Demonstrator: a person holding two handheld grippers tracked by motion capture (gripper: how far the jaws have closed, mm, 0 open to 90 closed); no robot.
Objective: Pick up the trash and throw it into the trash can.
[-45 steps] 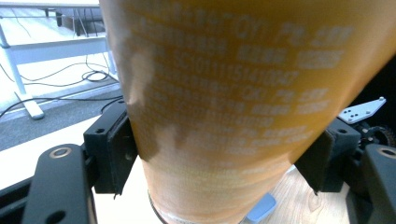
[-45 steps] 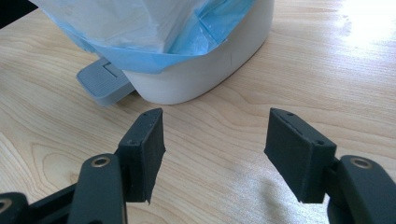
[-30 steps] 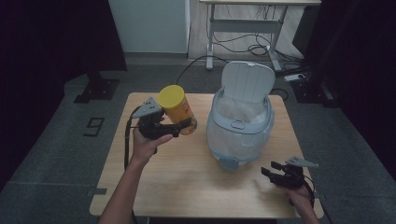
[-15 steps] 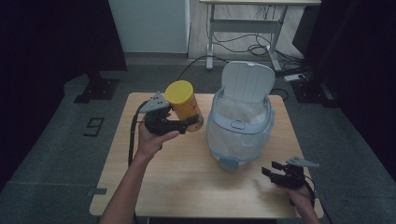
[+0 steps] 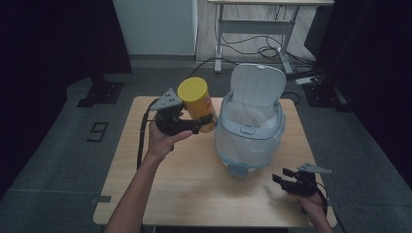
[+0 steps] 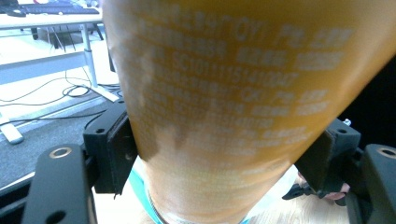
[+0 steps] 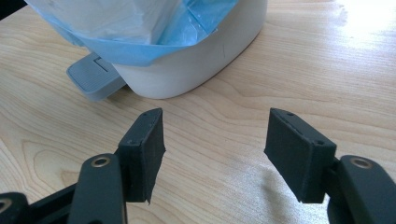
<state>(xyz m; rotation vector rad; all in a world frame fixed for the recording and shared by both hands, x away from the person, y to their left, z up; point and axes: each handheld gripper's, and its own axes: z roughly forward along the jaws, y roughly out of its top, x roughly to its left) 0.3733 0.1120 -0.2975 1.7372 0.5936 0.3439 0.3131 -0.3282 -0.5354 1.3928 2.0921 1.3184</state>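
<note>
Light wooden rectangular table [image 5: 194, 184] is carrying everything, sitting on a grey floor.

Pale blue-grey plastic pedal bin [image 5: 248, 133] is standing upright on the table's far right half, its flip lid [image 5: 256, 85] standing open and tilting back. A thin translucent blue liner bag [image 7: 140, 28] is folding over the rim. The grey foot pedal [image 7: 95, 77] is sticking out at the base toward the person, lying flat on the wood.

Tall yellow-orange cardboard snack canister with a yellow plastic lid [image 5: 198, 103] is hanging in the air above the table, just left of the bin and near its rim, not touching it. It is leaning, lid end up and toward the camera. In the left gripper view its printed wall [image 6: 233, 93] is sitting between both pads, bin liner showing below it.

Left gripper [image 5: 194, 127] is clamping the canister across its lower body, jaws pressing on both sides; the hand is holding it at about bin-rim height.

Right gripper [image 5: 286, 178] is resting low at the table's near right corner, well apart from the canister, pointing at the bin's base. Its jaws are standing apart with bare wood between them.
</note>
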